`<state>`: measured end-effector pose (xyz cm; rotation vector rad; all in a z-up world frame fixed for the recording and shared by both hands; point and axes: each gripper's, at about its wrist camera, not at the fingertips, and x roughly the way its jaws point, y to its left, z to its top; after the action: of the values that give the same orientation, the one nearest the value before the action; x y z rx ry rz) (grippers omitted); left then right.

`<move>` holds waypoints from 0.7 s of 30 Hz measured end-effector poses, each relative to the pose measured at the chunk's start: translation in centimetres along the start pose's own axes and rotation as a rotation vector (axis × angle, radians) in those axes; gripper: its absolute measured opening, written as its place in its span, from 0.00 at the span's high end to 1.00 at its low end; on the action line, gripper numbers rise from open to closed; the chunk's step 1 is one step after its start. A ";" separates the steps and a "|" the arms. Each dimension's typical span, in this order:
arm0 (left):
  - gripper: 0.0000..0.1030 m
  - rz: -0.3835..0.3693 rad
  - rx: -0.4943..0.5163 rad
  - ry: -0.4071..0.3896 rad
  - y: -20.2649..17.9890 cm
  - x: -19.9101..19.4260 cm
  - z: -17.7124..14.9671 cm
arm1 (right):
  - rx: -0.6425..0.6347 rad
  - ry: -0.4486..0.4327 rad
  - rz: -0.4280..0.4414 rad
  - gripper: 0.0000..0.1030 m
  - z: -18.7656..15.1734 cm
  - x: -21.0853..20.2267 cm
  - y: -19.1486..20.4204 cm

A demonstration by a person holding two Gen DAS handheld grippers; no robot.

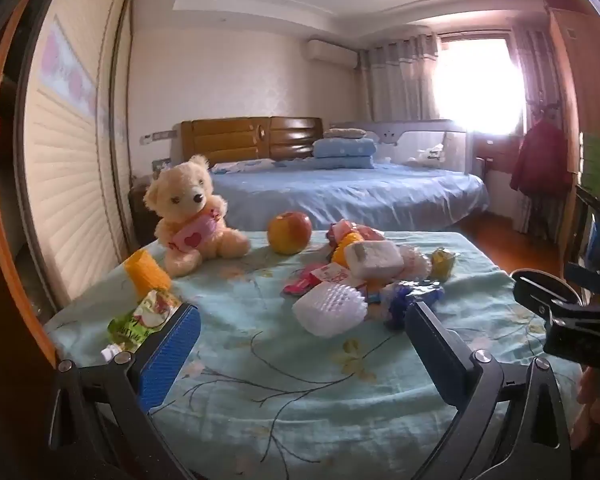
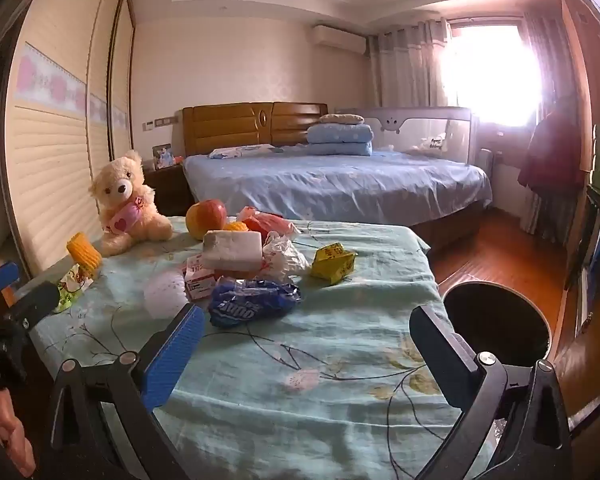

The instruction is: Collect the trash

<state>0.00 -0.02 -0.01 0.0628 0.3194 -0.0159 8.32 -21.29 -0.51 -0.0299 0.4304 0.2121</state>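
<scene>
Right wrist view, blue wrapper (image 2: 254, 304) just ahead of wide-open, empty right gripper (image 2: 306, 326), apart.

The right tongs (image 2: 302, 328) are being held wide open over the cloth-covered counter (image 2: 300, 380), nothing between them. A blue wrapper (image 2: 254, 303) is lying just ahead, near a yellow packet (image 2: 334, 266). A black bin (image 2: 496, 324) is standing beside the counter.

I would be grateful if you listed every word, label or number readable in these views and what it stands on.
Nothing here reads in full.
blue wrapper: large white letters, upside down and creased, not legible.
green pouch: print on it, too blurred.
red-and-white carton: red characters, too small.
yellow packet: dark characters, too blurred.
bed rail: small dark print, unreadable.
</scene>
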 end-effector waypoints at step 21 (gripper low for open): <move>0.01 0.011 -0.088 0.070 1.9 0.8 -0.3 | 0.014 0.034 0.045 0.00 -0.2 0.2 0.8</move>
<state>0.74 1.91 -0.39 -0.0226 0.3889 0.0113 8.23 -20.49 -0.80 -0.0103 0.4663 0.2534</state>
